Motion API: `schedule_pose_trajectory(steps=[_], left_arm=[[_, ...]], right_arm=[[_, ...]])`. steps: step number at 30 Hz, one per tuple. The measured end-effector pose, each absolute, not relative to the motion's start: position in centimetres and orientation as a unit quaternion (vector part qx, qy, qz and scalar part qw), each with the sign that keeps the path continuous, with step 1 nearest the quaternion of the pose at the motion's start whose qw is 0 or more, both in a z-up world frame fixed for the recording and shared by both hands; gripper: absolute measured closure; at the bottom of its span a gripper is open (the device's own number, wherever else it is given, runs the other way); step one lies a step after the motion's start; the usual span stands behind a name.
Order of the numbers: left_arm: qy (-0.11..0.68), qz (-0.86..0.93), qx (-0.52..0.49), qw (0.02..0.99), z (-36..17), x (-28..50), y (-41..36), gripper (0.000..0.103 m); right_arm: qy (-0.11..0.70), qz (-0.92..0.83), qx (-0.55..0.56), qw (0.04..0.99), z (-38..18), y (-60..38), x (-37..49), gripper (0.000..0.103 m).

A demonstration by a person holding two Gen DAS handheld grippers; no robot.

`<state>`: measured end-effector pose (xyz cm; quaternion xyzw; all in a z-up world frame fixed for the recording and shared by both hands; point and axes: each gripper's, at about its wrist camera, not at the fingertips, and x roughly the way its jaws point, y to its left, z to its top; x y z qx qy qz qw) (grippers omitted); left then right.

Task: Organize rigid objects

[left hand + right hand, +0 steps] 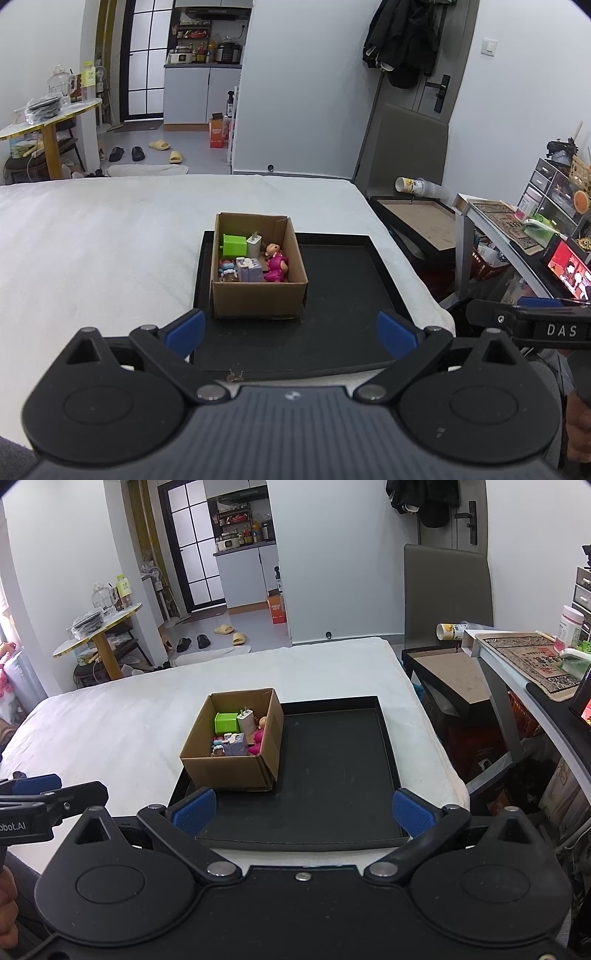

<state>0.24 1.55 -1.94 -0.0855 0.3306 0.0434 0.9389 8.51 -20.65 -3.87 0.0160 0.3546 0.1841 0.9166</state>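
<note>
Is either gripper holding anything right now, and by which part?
Nothing is held. The left gripper and right gripper are both open and empty, short of the cardboard box.

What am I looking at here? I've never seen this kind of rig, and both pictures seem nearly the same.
There is no robot. A person holds a hand-held two-finger tool in each hand, and a wide-angle camera on each looks forward along its fingers. One picture is from the left tool, the other from the right tool; the blue pads are the finger tips. Both tools are open and hold nothing. Each camera also catches the other tool at its edge.

Ahead is a bed with a white cover. On it lies a black tray, and a cardboard box stands on the tray's left part. Inside the box are a green block, a white charger, a pink doll and other small toys. The rest of the tray is bare.
</note>
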Motion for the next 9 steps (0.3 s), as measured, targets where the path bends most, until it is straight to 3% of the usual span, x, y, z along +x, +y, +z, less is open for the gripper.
schedule_pose_trajectory(steps=[9], left_arm=[[0.335,0.023,-0.090,0.938,-2.06,0.17,1.39,0.004]], right_arm=[[0.357,0.183,0.015,0.916,-3.99,-20.50,8.56,0.000]])
